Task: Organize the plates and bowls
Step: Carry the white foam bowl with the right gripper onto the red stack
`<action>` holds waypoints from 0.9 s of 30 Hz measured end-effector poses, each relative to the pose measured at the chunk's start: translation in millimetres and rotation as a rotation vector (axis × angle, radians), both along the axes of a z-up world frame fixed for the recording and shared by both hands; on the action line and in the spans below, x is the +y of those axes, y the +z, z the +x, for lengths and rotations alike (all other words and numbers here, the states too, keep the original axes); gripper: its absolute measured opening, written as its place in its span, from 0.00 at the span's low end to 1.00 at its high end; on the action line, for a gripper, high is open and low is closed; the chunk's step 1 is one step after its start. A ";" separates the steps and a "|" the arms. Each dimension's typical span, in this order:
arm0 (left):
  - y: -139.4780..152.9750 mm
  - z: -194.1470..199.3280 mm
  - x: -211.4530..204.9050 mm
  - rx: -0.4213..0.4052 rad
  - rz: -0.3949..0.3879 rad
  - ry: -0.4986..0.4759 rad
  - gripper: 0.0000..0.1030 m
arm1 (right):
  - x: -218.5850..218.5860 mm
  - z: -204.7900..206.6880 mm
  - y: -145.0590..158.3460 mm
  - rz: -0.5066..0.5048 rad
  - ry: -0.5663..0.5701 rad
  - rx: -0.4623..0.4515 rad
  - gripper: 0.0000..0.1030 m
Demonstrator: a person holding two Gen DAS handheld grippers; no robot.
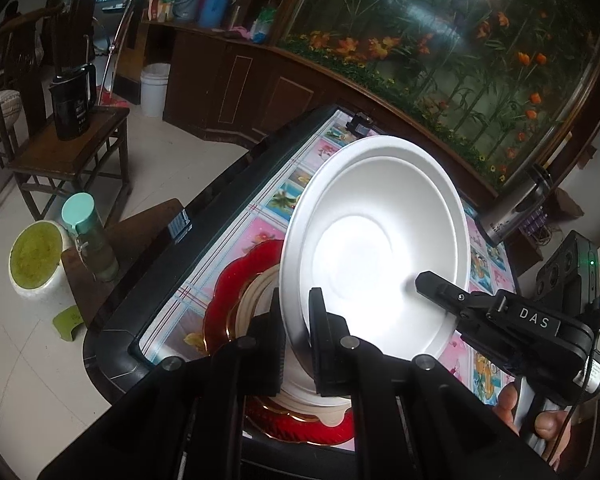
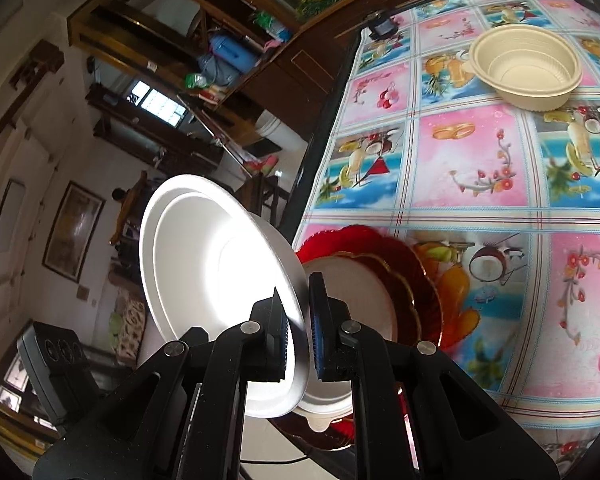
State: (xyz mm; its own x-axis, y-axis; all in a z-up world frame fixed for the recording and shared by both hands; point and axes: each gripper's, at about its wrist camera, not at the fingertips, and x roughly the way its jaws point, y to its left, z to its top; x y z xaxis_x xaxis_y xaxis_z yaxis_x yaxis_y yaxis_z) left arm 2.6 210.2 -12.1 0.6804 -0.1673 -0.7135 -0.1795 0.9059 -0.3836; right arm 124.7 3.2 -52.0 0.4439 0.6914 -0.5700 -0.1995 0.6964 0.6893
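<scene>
Up close in the left wrist view, the left tongs (image 1: pixel 298 344) pinch the near rim of a tilted white foam bowl (image 1: pixel 374 248), above a red plate (image 1: pixel 236 300) on the table (image 1: pixel 256 220); the right tongs (image 1: pixel 428 282) reach in from the right, their state unclear.

From the right wrist view, the right tongs (image 2: pixel 298 332) clamp the white foam bowl's (image 2: pixel 208 280) rim, a beige bowl (image 2: pixel 526 66) well beyond.

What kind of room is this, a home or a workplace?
Most likely a home living or dining room: a table with a colourful fruit-print tablecloth, a dark wooden sideboard along the wall, and a large floral mural above it.
</scene>
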 end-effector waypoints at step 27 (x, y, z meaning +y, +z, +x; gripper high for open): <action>-38.1 -5.2 -12.3 0.204 0.008 -0.183 0.16 | -1.7 8.9 -48.3 -0.074 0.041 0.179 0.09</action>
State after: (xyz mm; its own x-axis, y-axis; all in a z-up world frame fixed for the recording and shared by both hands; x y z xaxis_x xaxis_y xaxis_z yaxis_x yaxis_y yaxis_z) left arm -2.6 197.9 -50.2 0.4817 -0.2683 -0.8342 -0.0852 0.9331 -0.3493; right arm 133.6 1.5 -100.3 0.3032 0.6600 -0.6874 -0.1071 0.7403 0.6636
